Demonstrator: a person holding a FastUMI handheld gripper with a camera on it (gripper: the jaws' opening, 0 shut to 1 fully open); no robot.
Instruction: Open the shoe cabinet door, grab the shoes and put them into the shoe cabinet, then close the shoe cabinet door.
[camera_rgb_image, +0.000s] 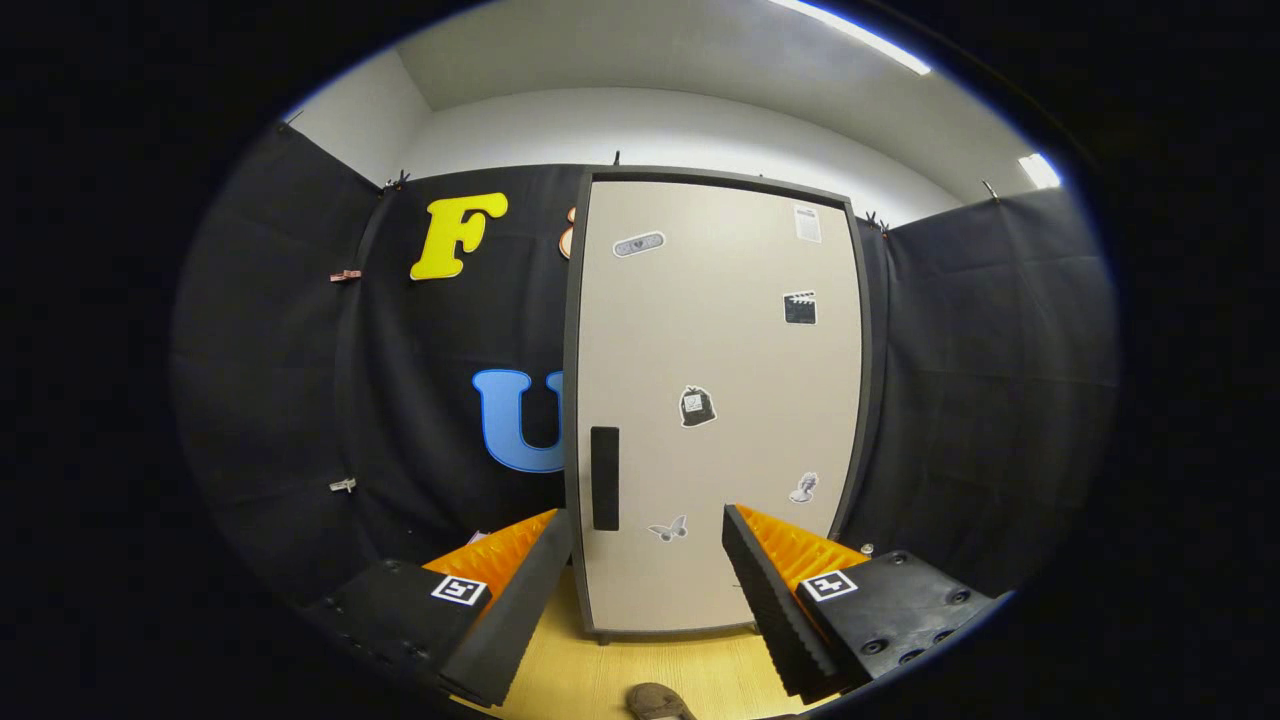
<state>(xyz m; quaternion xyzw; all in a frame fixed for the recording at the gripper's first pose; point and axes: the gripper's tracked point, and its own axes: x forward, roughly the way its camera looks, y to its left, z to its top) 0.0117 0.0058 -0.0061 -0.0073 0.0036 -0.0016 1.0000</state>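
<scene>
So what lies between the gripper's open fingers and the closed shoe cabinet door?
In the gripper view, only bare wooden floor lies between the open gripper and the shoe cabinet door; a shoe lies nearer, between the fingers.

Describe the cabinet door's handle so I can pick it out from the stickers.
Start at the tall beige shoe cabinet door standing shut against the black booth wall, beyond the open gripper. Follow its left edge down to just above the left jaw's tip. The handle is there: a plain dark upright rectangle, bigger than the small picture stickers scattered across the door.
</scene>
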